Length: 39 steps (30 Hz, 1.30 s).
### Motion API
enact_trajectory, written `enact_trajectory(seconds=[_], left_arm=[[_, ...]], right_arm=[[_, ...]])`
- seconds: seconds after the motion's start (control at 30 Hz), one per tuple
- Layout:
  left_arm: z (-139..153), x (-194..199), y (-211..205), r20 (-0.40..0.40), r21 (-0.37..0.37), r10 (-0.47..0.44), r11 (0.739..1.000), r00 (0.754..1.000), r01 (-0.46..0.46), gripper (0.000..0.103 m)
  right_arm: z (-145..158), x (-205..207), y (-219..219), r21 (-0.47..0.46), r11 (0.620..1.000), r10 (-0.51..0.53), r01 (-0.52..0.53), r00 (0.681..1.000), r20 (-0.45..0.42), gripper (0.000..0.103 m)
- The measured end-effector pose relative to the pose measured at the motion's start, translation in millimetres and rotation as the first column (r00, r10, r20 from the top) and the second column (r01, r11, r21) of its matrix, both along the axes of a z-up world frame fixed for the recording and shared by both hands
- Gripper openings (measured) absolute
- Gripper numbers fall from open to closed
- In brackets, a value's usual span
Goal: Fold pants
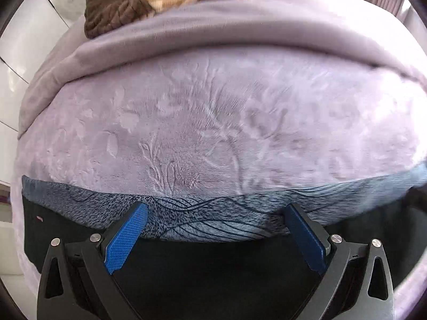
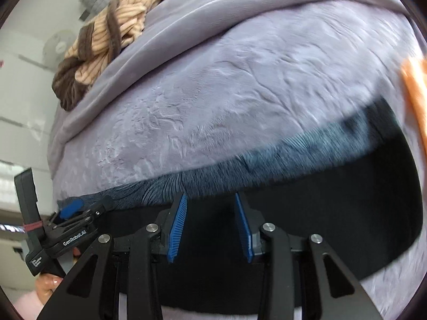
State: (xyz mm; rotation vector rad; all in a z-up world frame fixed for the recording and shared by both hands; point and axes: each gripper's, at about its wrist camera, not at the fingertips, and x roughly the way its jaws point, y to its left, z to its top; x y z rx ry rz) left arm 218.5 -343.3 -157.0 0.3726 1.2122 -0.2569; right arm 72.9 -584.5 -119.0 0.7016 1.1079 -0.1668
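Left wrist view: my left gripper [image 1: 216, 216] gapes wide, my right gripper [image 2: 210, 200] narrow, both empty over the pants [image 1: 186, 272]; releasing here, the plush fold might spring open.

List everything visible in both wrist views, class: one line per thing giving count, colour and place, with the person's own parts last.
pants: one, black with blue-grey fleece lining, near edge of bed.
blanket: one, lilac, embossed, covering bed.
striped garment: one, tan and brown, bunched at far corner.
fan: one, white, left background.
orange object: one, blurred, right edge.
left gripper: black, blue pads, open over pants.
right gripper: black, blue pads, open over pants.
hand: one, holding left gripper.
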Motion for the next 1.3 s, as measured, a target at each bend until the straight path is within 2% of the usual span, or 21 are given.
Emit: enact_trajectory(seconds=[0.07,0.13,0.23,0.3,0.33,0.4,0.5,0.57,0.7,0.8,0.93,1.03,1.17,1.3], left_arm=[[-13.3,4.8,1.3,-0.015,-0.002,0.01,1.0,1.0,-0.01,0.103],[-15.4,5.9,3.3,-0.006,-0.012,0.004,1.0,1.0,-0.004,0.103],[-12.9,6.5,7.7,-0.005,-0.003,-0.012,1.0,1.0,0.012,0.103],[-7.4,5.0,7.6,-0.007,0.003,-0.016,1.0,1.0,0.016,0.103],[-4.1,3.6,8.2,-0.004,0.006,-0.02,1.0,1.0,0.02,0.103],[5.0,-3.7,8.2,0.001,0.007,-0.04,0.999,0.999,0.04,0.103],[17.1,-17.5,4.8,0.001,-0.003,-0.067,0.998,0.998,0.067,0.103],[22.8,-30.0,3.4,-0.004,-0.017,-0.086,0.996,0.996,0.086,0.103],[29.2,-61.3,-8.6,-0.028,-0.054,-0.122,0.991,0.992,0.121,0.103],[26.5,-85.5,-25.7,-0.052,-0.075,-0.161,0.985,0.986,0.157,0.103],[8.8,-110.8,-49.5,-0.088,-0.057,-0.201,0.979,0.976,0.197,0.103],[-10.7,-115.2,-53.5,-0.093,-0.028,-0.188,0.982,0.978,0.187,0.103],[-9.8,-117.1,-55.6,-0.085,-0.029,-0.198,0.98,0.977,0.196,0.103],[-10.3,-117.6,-59.0,-0.082,-0.026,-0.2,0.98,0.976,0.198,0.103]], right_arm=[[-10.3,8.6,-2.9,-0.068,0.997,0.016,-0.019,0.999,-0.044,0.04],[-18.7,7.6,-15.9,-0.087,0.996,-0.012,0.006,0.998,-0.062,0.039],[-17.7,-6.8,-50.1,-0.116,0.988,-0.111,0.105,0.992,-0.055,0.039],[-12.8,-23.7,-78.9,-0.154,0.968,-0.21,0.198,0.976,-0.062,0.04],[-10.3,-32.7,-91.5,-0.145,0.96,-0.25,0.24,0.967,-0.057,0.04],[-2.1,-55.3,-111.1,-0.072,0.948,-0.312,0.31,0.95,-0.018,0.04],[12.7,-85.8,-116.7,-0.046,0.938,-0.344,0.345,0.939,0.019,0.044],[16.4,-110.2,-112.7,0.026,0.933,-0.361,0.36,0.931,0.052,0.045],[5.6,-147.7,-97.6,0.201,0.899,-0.409,0.389,0.91,0.07,0.046],[-13.1,-166.3,-79.2,0.313,0.861,-0.436,0.402,0.899,0.045,0.047],[-31.3,-173.2,-63.0,0.36,0.832,-0.456,0.421,0.89,0.014,0.047],[-43.3,-178.8,-59.3,0.378,0.807,-0.49,0.455,0.871,-0.002,0.047],[-59.4,-185.3,-64.6,0.426,0.76,-0.547,0.491,0.837,0.012,0.047],[-72.3,-183.4,-75.3,0.461,0.734,-0.58,0.498,0.813,0.046,0.047]])
